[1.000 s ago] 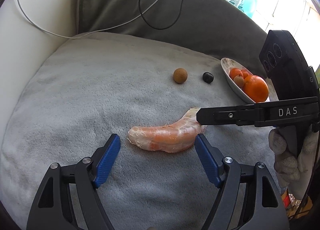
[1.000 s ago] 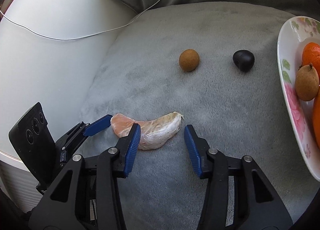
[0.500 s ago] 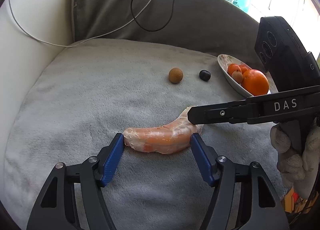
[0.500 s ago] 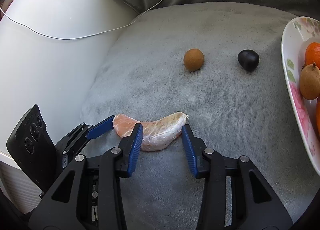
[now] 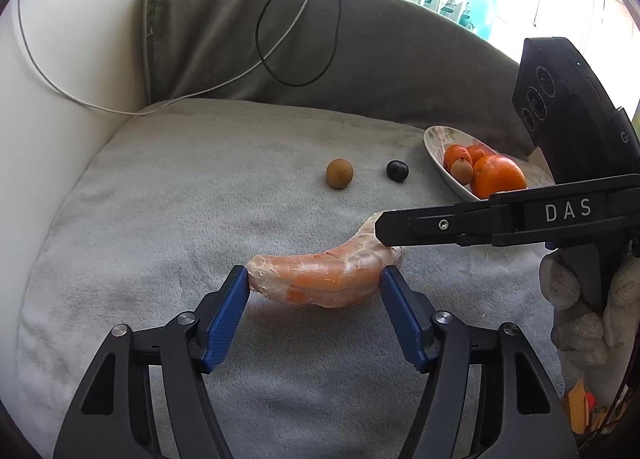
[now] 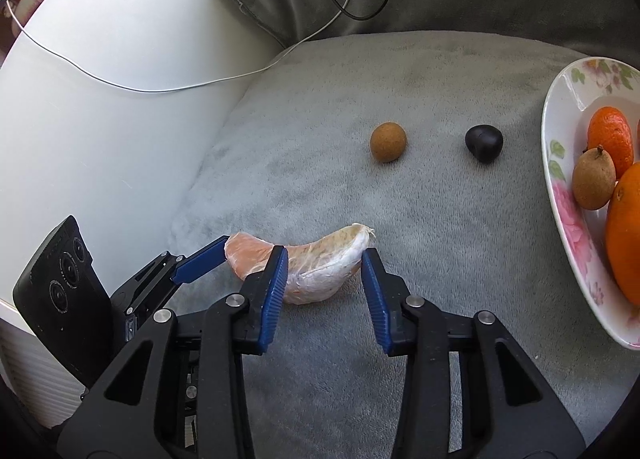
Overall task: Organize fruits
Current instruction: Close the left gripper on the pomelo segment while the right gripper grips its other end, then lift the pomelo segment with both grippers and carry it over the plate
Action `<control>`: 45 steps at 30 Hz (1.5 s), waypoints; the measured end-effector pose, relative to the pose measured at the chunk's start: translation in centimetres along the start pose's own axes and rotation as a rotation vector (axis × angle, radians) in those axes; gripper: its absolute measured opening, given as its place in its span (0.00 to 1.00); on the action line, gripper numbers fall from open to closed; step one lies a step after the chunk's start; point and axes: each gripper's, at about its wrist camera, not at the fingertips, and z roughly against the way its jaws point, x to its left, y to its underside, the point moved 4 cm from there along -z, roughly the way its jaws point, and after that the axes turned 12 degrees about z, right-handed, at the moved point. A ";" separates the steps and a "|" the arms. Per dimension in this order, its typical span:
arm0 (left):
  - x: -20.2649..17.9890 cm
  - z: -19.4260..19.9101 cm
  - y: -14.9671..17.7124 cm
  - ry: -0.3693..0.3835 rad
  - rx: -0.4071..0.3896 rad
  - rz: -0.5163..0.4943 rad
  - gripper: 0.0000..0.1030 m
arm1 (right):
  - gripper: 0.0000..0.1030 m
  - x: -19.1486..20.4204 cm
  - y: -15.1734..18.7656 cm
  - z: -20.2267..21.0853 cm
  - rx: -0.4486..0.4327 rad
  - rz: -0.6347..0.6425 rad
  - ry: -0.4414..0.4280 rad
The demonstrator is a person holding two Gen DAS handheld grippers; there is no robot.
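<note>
While my two claws sit low over the grey cushion (image 5: 168, 187), a white cable (image 5: 52, 83) trails across the pale armrest at the upper left of the left-wrist frame and a black cable (image 5: 296, 19) loops over the dark back cushion. At lower centre my left claw (image 5: 314, 285) brackets the peeled citrus segment (image 5: 320, 279) lengthwise; its blue pads have just been closing and now touch both ends of the segment. Further up, a small brown fruit (image 5: 339, 173) and a dark round fruit (image 5: 397, 170) lie apart on the cushion. To their right the floral bowl (image 5: 436, 139) holds oranges and another brown fruit. At the right edge my gloved right hand (image 5: 580, 315) carries the other claw, which reaches in over the segment's upturned pale tip. In the right-wrist view, my right claw (image 6: 326, 279) has just been narrowing around that pale end (image 6: 320, 271): the left pad presses against the segment, the right pad stands beside the tip, and I cannot tell whether it touches.
</note>
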 end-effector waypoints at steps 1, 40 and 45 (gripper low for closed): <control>-0.2 0.1 -0.1 0.003 -0.005 0.000 0.65 | 0.39 -0.1 -0.1 0.3 -0.006 0.000 0.002; -11.8 -1.5 -5.7 0.135 -0.114 -0.145 0.47 | 0.20 -9.0 0.3 14.0 -0.262 -0.129 0.131; -13.9 -2.3 -6.5 0.158 -0.123 -0.173 0.47 | 0.20 -10.8 0.0 15.4 -0.289 -0.145 0.161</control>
